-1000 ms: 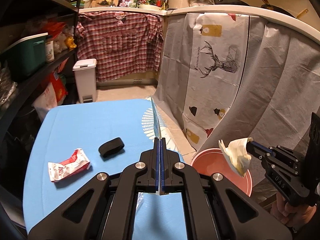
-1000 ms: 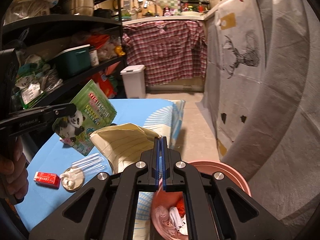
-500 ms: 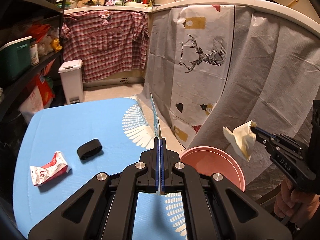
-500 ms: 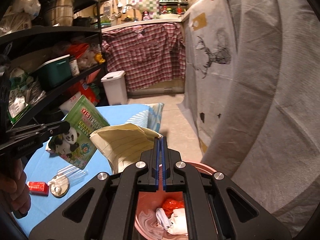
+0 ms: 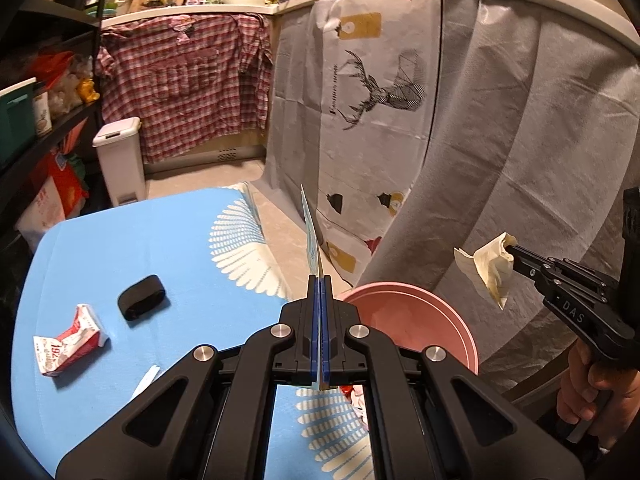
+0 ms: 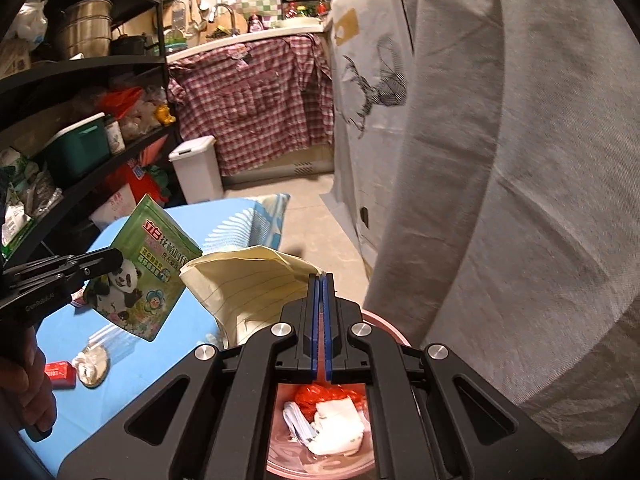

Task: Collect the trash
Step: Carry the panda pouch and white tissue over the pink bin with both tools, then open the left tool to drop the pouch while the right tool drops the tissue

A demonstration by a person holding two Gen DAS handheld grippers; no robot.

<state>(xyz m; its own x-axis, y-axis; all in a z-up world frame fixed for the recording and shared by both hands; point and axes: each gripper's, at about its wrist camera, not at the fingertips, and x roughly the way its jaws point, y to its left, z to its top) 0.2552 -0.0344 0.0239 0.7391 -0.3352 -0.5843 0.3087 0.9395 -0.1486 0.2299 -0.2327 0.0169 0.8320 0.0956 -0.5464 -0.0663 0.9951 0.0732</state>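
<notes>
Left hand-held gripper [image 5: 320,280] clamped on green panda packet [image 6: 144,276]; right hand-held gripper [image 6: 320,280] pinching crumpled yellow lined paper [image 6: 248,284] above round pink plastic bin [image 5: 404,316].

Cramped warm-lit kitchen: black shelving [image 6: 80,80], plaid-curtained counter [image 5: 184,80], grey deer-print cloth [image 5: 380,92], beige tiled floor [image 6: 316,232].

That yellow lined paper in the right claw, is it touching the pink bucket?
Apart. The left wrist view shows the yellow lined paper hanging in air above the pink bucket.
</notes>
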